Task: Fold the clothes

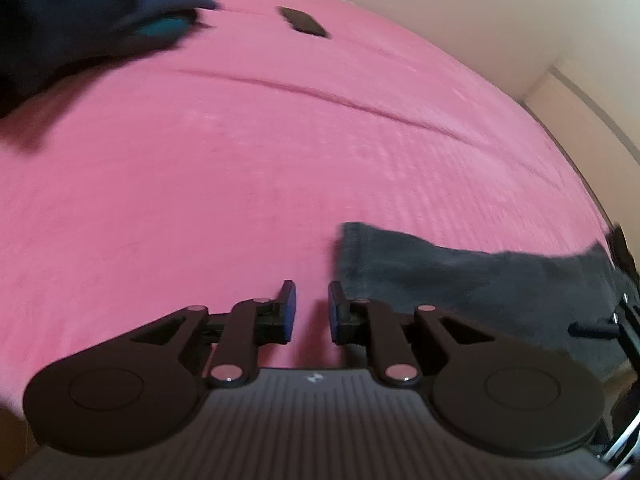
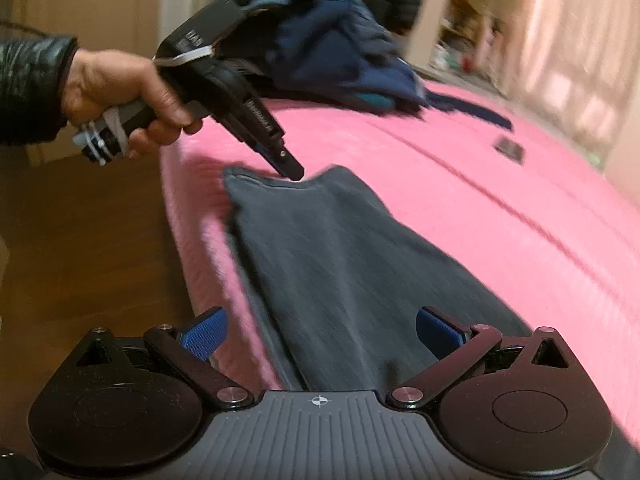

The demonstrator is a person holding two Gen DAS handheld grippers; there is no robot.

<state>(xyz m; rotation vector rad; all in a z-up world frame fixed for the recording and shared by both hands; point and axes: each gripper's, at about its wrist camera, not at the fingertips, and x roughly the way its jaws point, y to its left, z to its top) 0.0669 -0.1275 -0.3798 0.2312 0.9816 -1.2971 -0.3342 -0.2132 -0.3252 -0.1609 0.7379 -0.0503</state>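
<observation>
Right wrist view: my right gripper (image 2: 318,332) stands wide apart over the grey garment (image 2: 340,264), which lies flat on the pink bedspread (image 2: 500,208). My left gripper (image 1: 311,312) is narrowed, holding nothing.

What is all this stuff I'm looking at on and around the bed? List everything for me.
Bedcover: one, pink, over the bed.
Grey garment: one, dark grey, flat along the bed's near edge.
Clothes pile: one, navy with a teal patch, far end of bed.
Small dark object: one, black, beyond the crease.
Floor: brown wood, beside the bed.
Left gripper: black, blue pads, jaws narrow, nothing between.
Right gripper: black, blue pads, open over garment.
Hand: one, dark sleeve, holding left gripper.
</observation>
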